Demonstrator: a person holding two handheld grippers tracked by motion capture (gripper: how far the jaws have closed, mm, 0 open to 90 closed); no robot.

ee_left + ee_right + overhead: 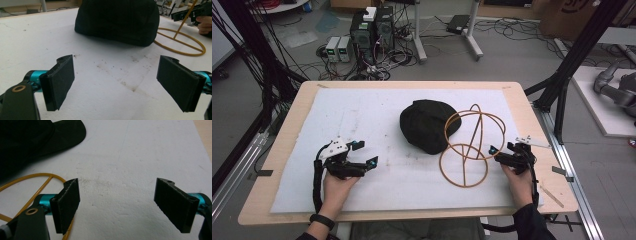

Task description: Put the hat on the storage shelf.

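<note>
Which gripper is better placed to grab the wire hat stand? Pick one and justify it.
Right. The right gripper sits open beside the wire hat stand, its base ring next to one jaw. The left gripper, also open, is across the white mat, with the black cap nearer to it.

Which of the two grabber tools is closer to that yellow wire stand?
The right gripper: it sits just beside the wire stand, open. The left gripper, also open, is well off on the far side of the black cap.
</note>
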